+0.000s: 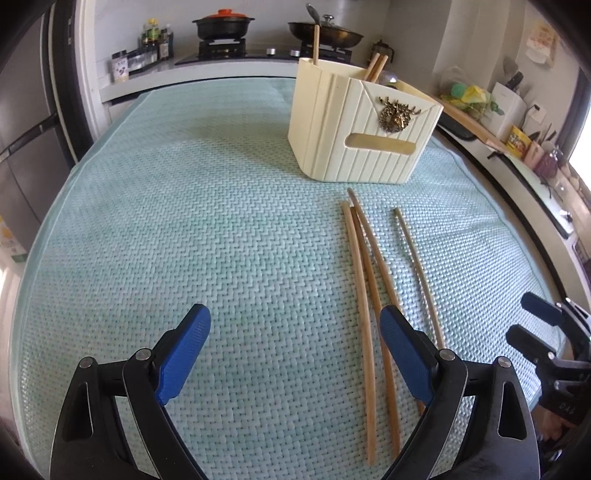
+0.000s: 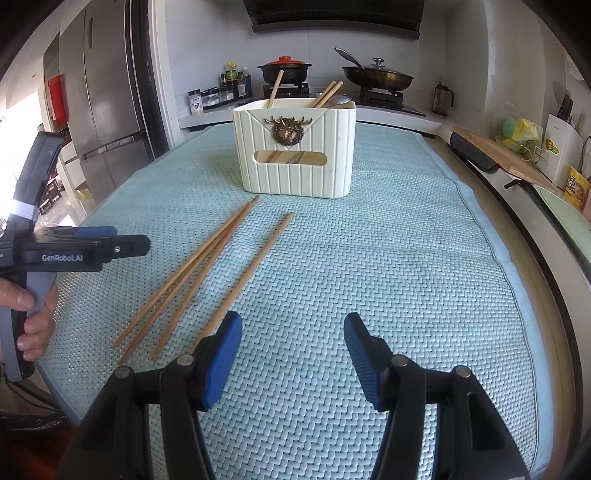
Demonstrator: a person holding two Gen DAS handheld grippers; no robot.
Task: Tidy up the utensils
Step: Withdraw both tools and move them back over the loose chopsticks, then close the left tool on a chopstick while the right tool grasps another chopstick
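Four thin wooden chopsticks (image 2: 207, 269) lie loose near the tabletop's (image 2: 406, 258) front edge; wide bare mat elsewhere. Left gripper (image 1: 295, 350) and right gripper (image 2: 291, 354) both released.

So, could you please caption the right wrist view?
Open right tool hovering over mat beside four loose chopsticks, cream holder behind.

- home kitchen, landmark = gas hob (image 2: 332, 92) on the back counter
- on the hob: black clay pot with orange lid (image 2: 284, 70), lidded wok (image 2: 376, 75)
- left of hob: sauce bottles (image 2: 236, 79), then a steel fridge (image 2: 103, 99)
- above hob: range hood (image 2: 332, 16)
- right of hob: side counter with cutting board (image 2: 495, 151), knife block (image 2: 563, 144)
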